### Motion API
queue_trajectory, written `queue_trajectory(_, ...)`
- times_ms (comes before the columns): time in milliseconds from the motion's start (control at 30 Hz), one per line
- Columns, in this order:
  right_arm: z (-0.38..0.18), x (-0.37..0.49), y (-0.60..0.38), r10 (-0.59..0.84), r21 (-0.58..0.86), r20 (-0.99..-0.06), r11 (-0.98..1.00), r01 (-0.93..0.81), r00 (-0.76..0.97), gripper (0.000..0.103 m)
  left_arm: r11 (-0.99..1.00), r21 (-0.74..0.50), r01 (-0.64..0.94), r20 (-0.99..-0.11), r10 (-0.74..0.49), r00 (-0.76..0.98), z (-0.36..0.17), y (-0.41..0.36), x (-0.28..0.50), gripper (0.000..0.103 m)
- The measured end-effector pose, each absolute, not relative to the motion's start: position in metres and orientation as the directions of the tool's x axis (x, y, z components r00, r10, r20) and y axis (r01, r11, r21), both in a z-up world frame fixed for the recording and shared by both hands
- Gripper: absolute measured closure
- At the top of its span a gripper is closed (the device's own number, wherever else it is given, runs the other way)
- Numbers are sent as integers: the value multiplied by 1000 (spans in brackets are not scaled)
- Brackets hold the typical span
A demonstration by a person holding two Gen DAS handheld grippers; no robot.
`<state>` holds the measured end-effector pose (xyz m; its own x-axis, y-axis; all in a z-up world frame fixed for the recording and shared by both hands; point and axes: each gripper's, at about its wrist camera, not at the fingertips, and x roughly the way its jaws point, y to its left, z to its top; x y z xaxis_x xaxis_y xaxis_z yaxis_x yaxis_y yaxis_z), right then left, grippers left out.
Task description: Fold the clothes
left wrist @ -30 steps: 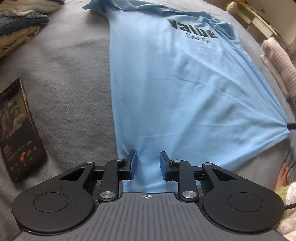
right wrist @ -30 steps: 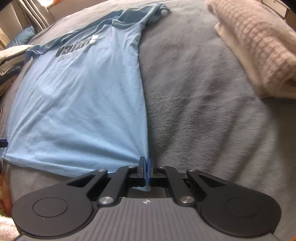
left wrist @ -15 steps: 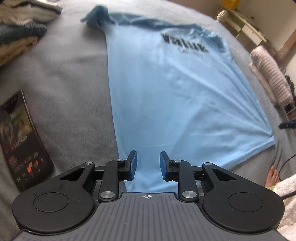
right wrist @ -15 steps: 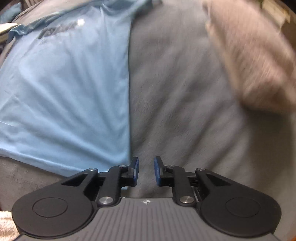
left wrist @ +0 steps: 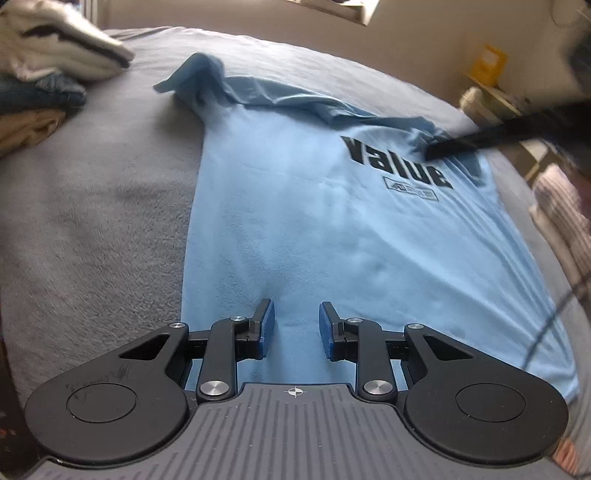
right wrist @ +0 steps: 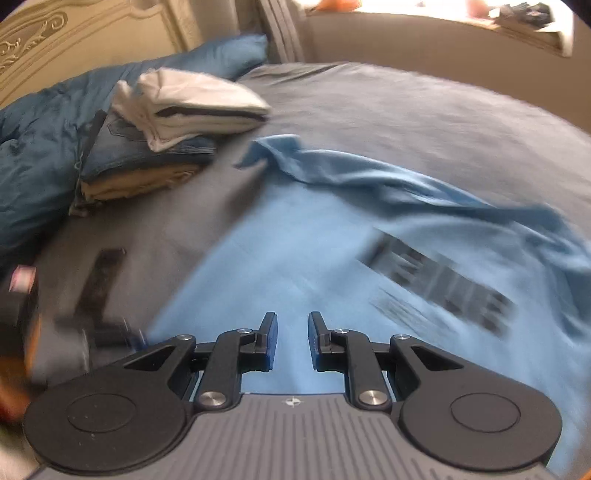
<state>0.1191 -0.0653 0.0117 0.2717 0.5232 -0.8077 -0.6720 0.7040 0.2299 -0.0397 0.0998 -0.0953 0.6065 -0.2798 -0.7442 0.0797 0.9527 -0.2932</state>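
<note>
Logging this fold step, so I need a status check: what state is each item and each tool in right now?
Light blue T-shirt: spread print-up on the bed, sleeve and collar end rumpled, not yet folded.
Stack of clothes: folded, piled beside the shirt.
Left tool: open, empty, over the shirt.
Right tool: just opened, nothing between the pads, over the shirt.

**Around the bed: non-task stuff**

Grey fleece blanket point(left wrist: 92, 221) covers the bed. Dark blue duvet point(right wrist: 33, 166) bunched at far left in right-wrist view, w/ blue pillow point(right wrist: 236, 55) behind it, next to cream carved headboard point(right wrist: 74, 26). Pink-and-white knit throw point(left wrist: 561, 206) at bed's right edge. Yellow item point(left wrist: 485, 61) on blurred shelving by the wall. Bright windowsill point(right wrist: 480, 22) at top.
</note>
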Motion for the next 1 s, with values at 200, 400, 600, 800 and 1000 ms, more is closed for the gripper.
queue_trajectory(200, -32, 161, 42, 459, 166, -858, 674, -720, 231, 84, 932, -356, 67, -715, -318, 623, -103, 110, -43, 77)
queue_trajectory(400, -74, 212, 96, 435, 135, -860, 700, -702, 268, 87, 897, -439, 55, -692, -377, 615, -112, 122, -41, 77)
queue_trajectory(600, -82, 271, 126, 462, 161, -815, 761, -629, 350, 88, 886, -460, 58, -684, -395, 612, -112, 125, -43, 77)
queue_trajectory(800, -29, 287, 72, 535, 297, -785, 766, -570, 310, 85, 884, -460, 77, -675, -405, 616, -107, 125, -45, 77)
queue_trajectory(1000, 8, 262, -25, 474, 295, -856, 775, -559, 207, 85, 894, -431, 120, -676, -408, 614, -99, 122, -43, 77)
